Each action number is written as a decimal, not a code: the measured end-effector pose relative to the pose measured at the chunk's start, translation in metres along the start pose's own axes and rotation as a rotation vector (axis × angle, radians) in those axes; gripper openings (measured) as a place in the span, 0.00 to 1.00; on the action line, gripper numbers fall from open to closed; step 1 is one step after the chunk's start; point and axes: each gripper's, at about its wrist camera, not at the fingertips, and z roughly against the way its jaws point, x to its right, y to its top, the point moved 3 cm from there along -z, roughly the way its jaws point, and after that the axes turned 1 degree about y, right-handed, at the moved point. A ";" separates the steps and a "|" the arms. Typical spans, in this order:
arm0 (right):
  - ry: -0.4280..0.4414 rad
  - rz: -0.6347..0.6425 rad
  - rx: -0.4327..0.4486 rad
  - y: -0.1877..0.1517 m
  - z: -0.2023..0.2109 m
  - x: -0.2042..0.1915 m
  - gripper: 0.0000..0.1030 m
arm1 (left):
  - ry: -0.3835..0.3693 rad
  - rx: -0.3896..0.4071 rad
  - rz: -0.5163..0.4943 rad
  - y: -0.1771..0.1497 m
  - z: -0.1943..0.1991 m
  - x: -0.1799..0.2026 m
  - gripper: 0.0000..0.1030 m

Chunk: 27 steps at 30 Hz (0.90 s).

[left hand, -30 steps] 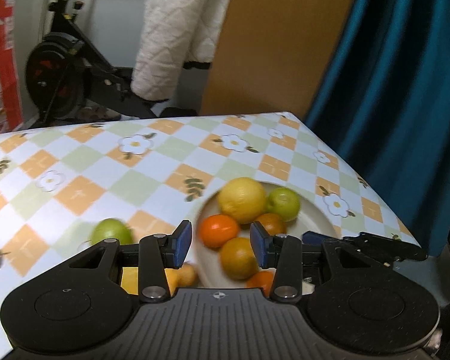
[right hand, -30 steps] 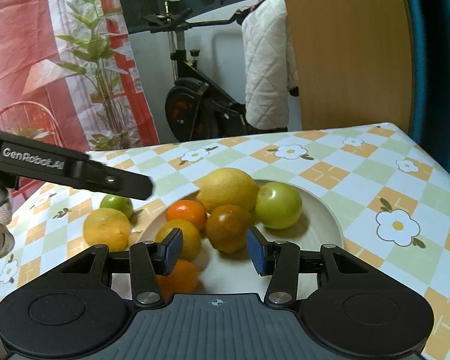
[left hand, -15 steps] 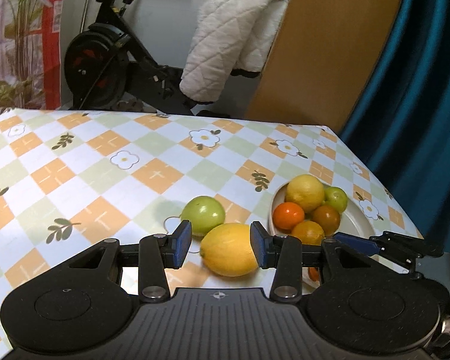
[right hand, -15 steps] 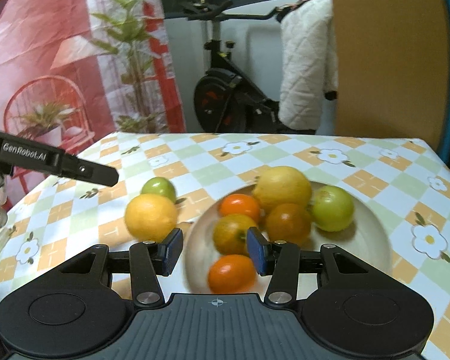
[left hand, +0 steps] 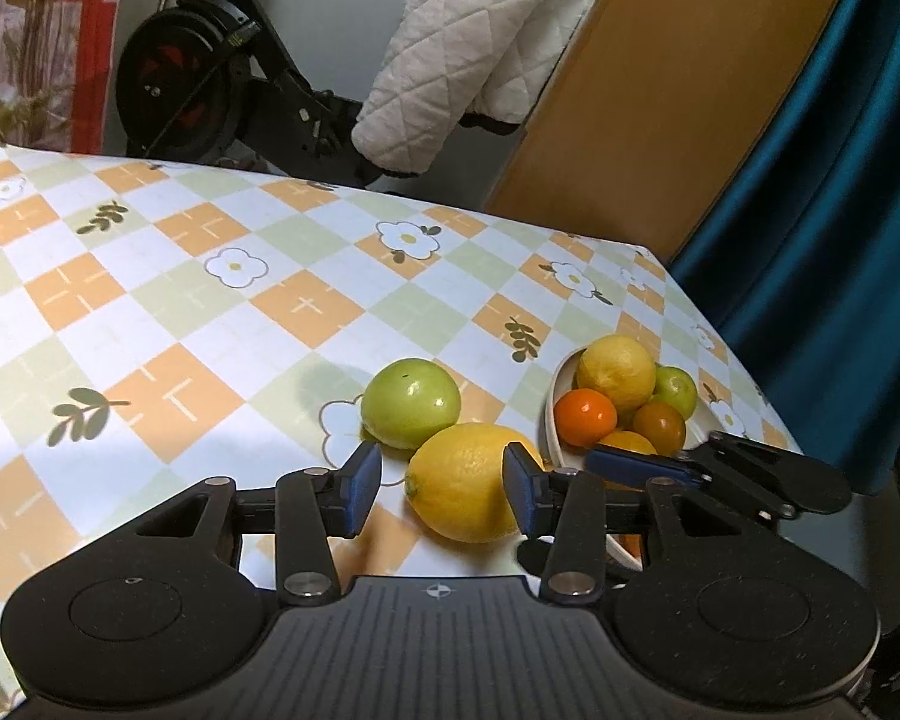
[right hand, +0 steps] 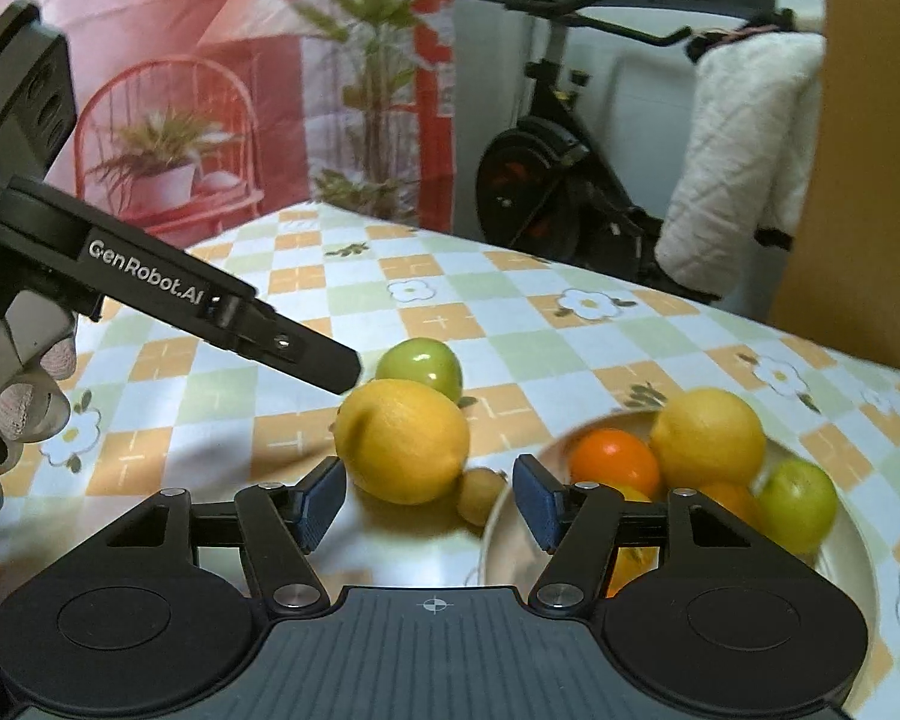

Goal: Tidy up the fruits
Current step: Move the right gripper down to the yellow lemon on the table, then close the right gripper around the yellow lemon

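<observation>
Here, big yellow lemon [left hand: 462, 489], glossy green fruit [left hand: 411, 402] behind, maybe touching

Exercise bike [left hand: 210, 66] behind table, quilted white jacket [left hand: 468, 54], teal curtain [left hand: 840, 192], wooden panel [left hand: 660, 90].

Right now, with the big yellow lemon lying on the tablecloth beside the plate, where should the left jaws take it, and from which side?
Grip the lemon across its narrow middle, coming from the near side, where the left gripper has just been opening, not yet touching. Its long axis lies sideways, nipple end left. The green fruit crowds its far side and the plate its right.
</observation>
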 end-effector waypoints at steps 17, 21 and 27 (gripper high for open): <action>0.018 0.056 -0.049 0.007 -0.031 -0.011 0.55 | -0.084 -0.024 0.039 -0.006 -0.024 -0.005 0.57; 0.020 0.045 -0.043 0.007 -0.033 -0.010 0.55 | -0.097 -0.026 0.048 -0.008 -0.026 -0.004 0.57; 0.018 0.032 -0.038 0.007 -0.034 -0.010 0.56 | -0.104 -0.027 0.058 -0.011 -0.028 -0.003 0.59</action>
